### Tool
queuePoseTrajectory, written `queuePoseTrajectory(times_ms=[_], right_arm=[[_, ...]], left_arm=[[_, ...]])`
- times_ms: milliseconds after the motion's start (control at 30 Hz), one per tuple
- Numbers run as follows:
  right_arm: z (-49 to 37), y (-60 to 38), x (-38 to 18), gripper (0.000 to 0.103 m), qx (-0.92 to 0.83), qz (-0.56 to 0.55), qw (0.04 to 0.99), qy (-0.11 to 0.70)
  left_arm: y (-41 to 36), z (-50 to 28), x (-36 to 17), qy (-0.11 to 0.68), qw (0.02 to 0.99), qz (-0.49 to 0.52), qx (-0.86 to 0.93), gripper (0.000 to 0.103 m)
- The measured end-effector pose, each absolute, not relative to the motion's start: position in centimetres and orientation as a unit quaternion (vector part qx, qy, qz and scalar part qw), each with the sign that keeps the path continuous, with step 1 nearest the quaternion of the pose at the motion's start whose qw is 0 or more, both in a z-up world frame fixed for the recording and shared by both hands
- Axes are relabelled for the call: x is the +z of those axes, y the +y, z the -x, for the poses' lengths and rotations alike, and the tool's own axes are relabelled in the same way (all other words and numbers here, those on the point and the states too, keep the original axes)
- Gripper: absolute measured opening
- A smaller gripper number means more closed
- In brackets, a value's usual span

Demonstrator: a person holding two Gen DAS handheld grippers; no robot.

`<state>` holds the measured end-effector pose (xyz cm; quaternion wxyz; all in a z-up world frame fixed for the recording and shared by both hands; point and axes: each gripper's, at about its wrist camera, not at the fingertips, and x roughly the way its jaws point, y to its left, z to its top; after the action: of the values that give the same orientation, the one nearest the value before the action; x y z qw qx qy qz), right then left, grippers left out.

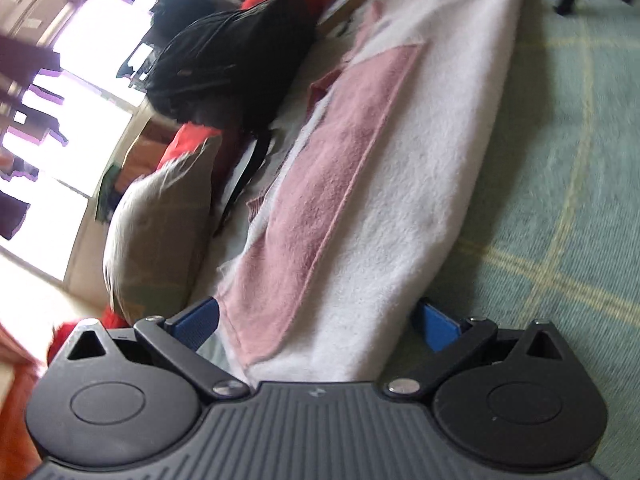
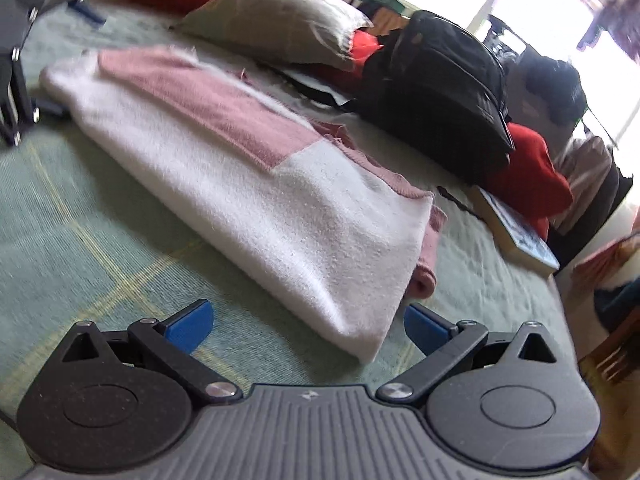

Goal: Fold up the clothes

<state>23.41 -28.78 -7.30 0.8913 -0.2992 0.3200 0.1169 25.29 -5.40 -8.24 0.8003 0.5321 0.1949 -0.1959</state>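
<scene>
A: What shows in the left wrist view, from left to right?

B: At far left, bright windows. Next a grey pillow (image 1: 160,232) in the lower left, with a black backpack (image 1: 232,64) above it toward the upper middle. In the centre, a folded white and pink sweater (image 1: 360,200) runs from the bottom edge to the upper right, lying on a green bed cover (image 1: 560,200) that fills the right side. The left tongs (image 1: 316,324) are spread wide, with the near end of the sweater lying between the blue fingertips (image 1: 196,326); I cannot tell whether they touch it.

A: And the right wrist view?

B: The other tool sits in the upper left corner. The sweater (image 2: 248,184) stretches from the upper left toward the lower middle. The pillow (image 2: 276,24) lies behind it at top centre, the backpack (image 2: 436,96) at upper right, and a book (image 2: 516,232) at the right edge of the bed. The right tongs (image 2: 308,326) are spread too, gripping nothing, with the sweater's near corner just ahead.
</scene>
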Motion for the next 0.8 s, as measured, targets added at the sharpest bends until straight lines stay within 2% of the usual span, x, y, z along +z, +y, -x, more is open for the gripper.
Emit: queuePoseTrajectory(times_ms=[200, 567, 800], right_arm=[[-24.6, -26.8, -8.0, 0.103, 0.099, 0.399, 0.859, 0.305], [-25.3, -20.3, -9.8, 0.103, 0.123, 0.530, 0.811, 0.212], [-27.0, -24.1, -9.7, 0.103, 0.086, 0.557, 0.793, 0.230]], left_arm=[[-6.6, -25.3, -9.0, 0.167, 0.755, -0.602, -0.199, 0.103], [-11.8, -24.5, -9.9, 0.107, 0.742, -0.618, -0.238, 0.102], [-8.4, -26.1, -10.8, 0.109, 0.708, -0.674, -0.180, 0.103]])
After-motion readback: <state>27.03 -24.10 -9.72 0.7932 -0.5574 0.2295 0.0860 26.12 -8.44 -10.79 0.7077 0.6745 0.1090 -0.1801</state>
